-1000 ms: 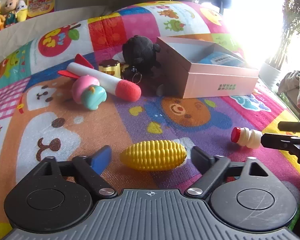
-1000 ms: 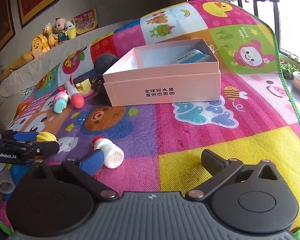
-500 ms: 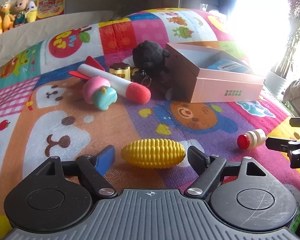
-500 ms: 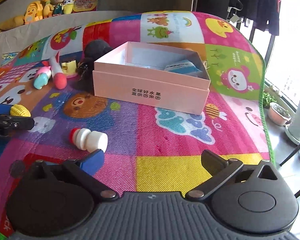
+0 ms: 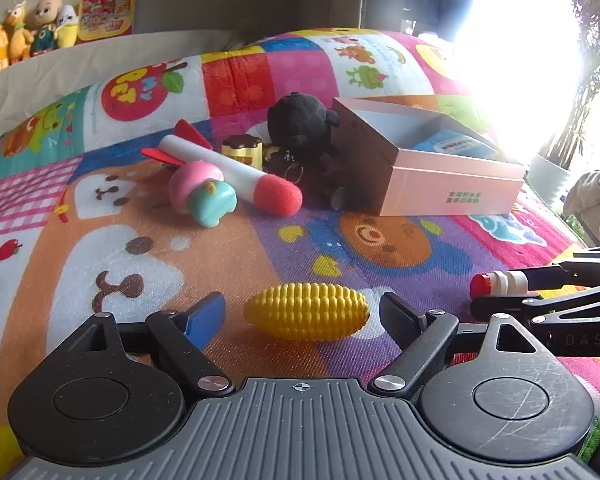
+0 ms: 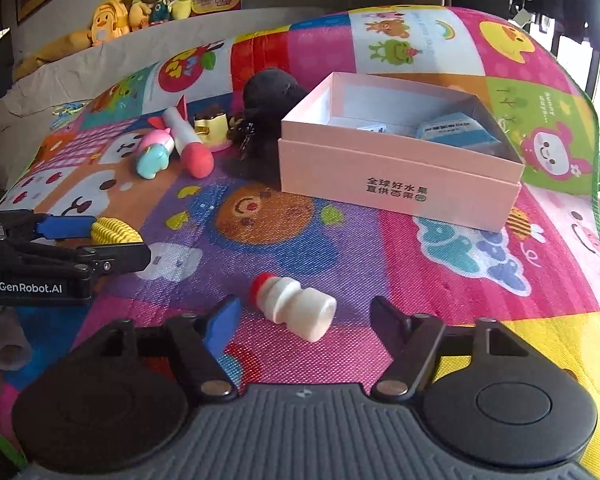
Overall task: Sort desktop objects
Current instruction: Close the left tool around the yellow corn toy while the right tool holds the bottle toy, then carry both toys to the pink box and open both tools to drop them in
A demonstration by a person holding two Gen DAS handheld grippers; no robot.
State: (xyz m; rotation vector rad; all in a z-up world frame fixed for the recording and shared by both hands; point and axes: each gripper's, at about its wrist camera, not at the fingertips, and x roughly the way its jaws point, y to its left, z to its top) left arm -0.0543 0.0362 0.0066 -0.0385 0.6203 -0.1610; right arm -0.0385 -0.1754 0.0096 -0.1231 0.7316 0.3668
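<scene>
Since the earlier frame, right gripper [image 6: 302,316] had swung so the small white bottle [image 6: 294,307] with its red cap, formerly off by the left finger, now lay between the jaws. Those jaws had just been closing, but in the right wrist view gaps still showed on both sides of the bottle; no pad pressed on it. Bottle lay on its side on the play mat [image 6: 440,280], cap pointing left and away.

Left gripper [image 5: 302,314] had shifted little. Its jaws had just been opening a bit further and stood wide, straddling the yellow toy corn [image 5: 306,311], which lay crosswise on the mat with clear gaps at each end. Nothing gripped.

Edges and room: the mat's right border, trimmed in green, dropped away close to the right of the right gripper. Open mat ran from both grippers up to the pink box [image 6: 396,176], which sat open-topped further back with a blue packet [image 6: 456,132] inside. Left of the box, a crowded cluster: black plush toy [image 5: 300,124] touching the box's side, a small yellow-and-brown cup-shaped toy [image 5: 242,151], a white foam rocket [image 5: 228,172] with red tip, and a pink-and-teal toy [image 5: 202,192] lying against the rocket. Stuffed toys [image 6: 140,4] lined a ledge at the far wall. In the left wrist view the two grippers sat near each other, the right one's fingers reaching in from the right edge.
</scene>
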